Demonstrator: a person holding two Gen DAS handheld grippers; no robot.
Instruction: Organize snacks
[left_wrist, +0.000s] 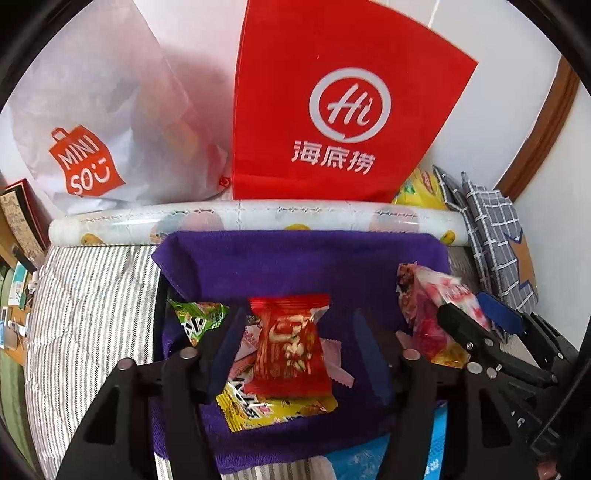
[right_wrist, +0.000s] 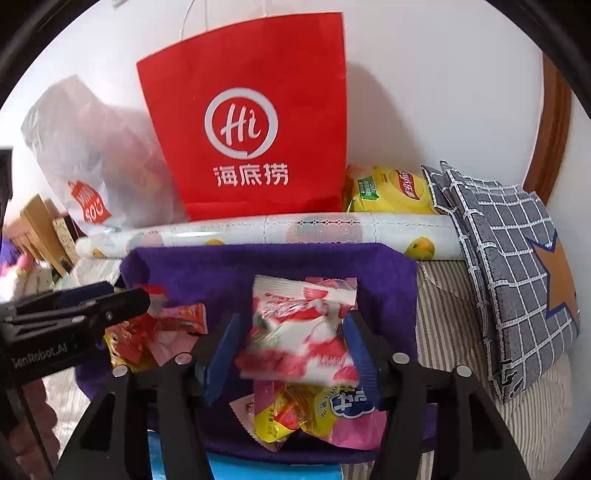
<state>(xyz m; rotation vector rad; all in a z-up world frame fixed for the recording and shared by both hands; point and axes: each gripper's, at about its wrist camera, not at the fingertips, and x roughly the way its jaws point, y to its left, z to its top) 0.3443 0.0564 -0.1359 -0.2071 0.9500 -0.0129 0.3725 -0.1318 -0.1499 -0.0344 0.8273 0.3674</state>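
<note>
Sorting looks barely begun: mixed snack packets (left_wrist: 273, 402) heap on the purple cloth (left_wrist: 295, 258). The left gripper (left_wrist: 299, 350) gapes wide around a red packet (left_wrist: 290, 347). The right gripper (right_wrist: 291, 354) flanks a pink-white packet (right_wrist: 299, 332); contact unclear.

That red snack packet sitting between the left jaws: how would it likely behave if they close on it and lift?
The red packet looks like thin crinkled film with sealed serrated ends, so it would probably crumple rather than stay stiff. It looks light for its size. The glossy wrapper may slip, and since it rests on other wrappers over the purple cloth, neighbours might shift.
</note>
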